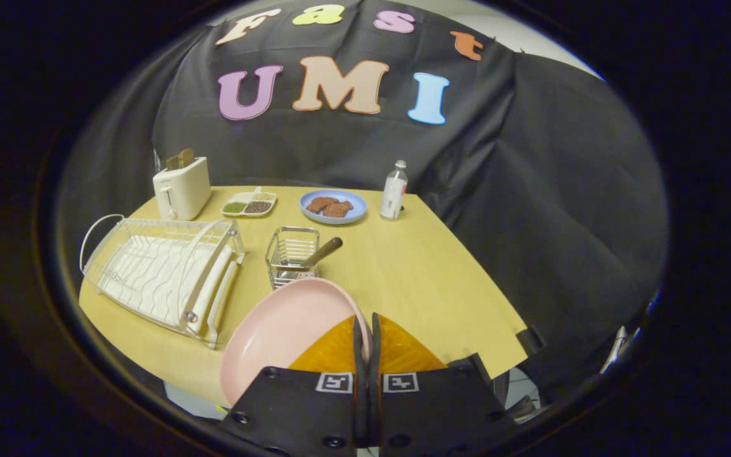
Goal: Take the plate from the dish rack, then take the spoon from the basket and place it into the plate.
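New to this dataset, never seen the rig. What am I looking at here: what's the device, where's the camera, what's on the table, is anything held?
It is a handheld two-finger gripper carried by a person, not a robot arm. A fisheye camera rides on it and looks forward along the fingers, which sit nearest the lens.

The fingers are closed on the rim of a round pink plate, held tilted above the near part of the light wooden table.

On the table: an empty white wire dish rack; just beyond the plate, a small wire basket with a brown-handled spoon leaning in it. Farther back stand a white toaster, a small divided tray of seeds, a blue plate of brown food and a clear plastic bottle.
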Demonstrator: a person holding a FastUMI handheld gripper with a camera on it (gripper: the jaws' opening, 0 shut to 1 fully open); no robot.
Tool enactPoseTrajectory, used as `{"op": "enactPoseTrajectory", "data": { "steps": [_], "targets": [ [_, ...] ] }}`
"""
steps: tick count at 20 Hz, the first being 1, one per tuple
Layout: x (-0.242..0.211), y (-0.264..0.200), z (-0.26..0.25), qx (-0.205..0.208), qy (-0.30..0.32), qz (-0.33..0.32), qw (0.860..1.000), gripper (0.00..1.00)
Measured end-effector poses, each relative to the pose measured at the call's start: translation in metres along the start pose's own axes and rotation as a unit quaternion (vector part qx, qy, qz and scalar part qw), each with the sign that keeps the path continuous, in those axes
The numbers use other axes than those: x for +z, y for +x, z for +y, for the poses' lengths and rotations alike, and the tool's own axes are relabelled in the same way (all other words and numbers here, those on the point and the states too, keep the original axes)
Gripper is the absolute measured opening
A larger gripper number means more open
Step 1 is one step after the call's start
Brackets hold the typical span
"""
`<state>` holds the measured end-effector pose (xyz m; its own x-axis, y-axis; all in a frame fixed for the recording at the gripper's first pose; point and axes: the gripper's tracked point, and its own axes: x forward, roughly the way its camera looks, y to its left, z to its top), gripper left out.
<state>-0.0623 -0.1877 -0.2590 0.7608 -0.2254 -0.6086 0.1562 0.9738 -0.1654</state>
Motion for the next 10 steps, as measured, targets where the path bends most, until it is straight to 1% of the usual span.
{"op": "enactPoseTrajectory", "data": {
  "steps": [4,10],
  "targets": [
    [-0.012,0.017,-0.002,0.017,0.018,0.007,1.0,0.03],
    [-0.031,0.04,-0.014,0.025,0.026,0.023,0.999,0.04]
  ]
}}
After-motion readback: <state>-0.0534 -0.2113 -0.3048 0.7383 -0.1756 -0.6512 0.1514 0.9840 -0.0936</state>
